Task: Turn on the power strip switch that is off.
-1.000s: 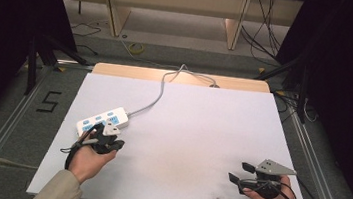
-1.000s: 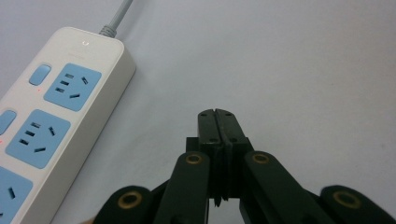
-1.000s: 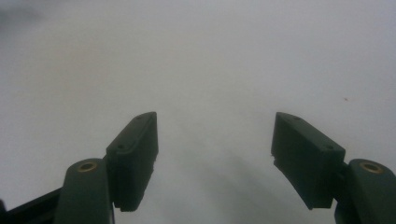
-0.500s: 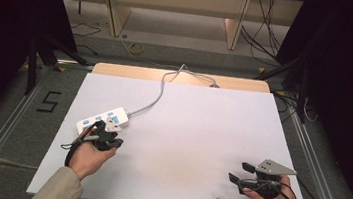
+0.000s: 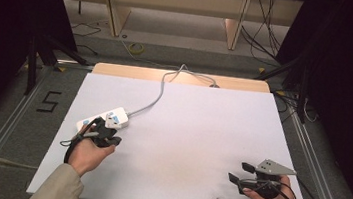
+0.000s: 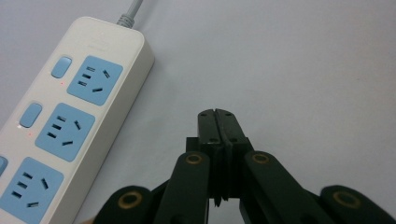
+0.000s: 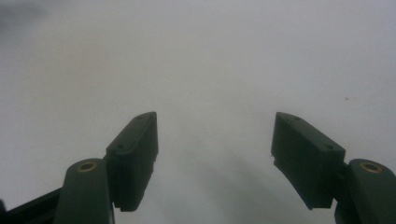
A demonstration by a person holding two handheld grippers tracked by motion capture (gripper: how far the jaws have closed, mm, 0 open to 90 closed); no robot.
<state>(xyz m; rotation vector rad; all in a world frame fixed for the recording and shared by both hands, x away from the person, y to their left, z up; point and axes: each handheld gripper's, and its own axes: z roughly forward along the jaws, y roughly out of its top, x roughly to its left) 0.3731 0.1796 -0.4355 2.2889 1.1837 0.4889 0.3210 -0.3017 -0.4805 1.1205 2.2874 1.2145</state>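
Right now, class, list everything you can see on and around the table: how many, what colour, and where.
Power strip: one, white with blue sockets, left part of the table.
Cord: one, grey, runs from the power strip to the far edge.
Table: one, white top, centre.
Wooden board: one, light brown, along the table's far edge.
Yellow cable coil: one, on the floor beyond the table.
Figure 5: one, black, on the floor left of the table.
Left hand-held gripper: one, black, jaws closed, beside the power strip.
Right hand-held gripper: one, black, jaws apart, near the right corner.

Power strip [image 5: 104, 120] lies on the table's [image 5: 201, 132] left, just beyond the left gripper [image 5: 109, 139]
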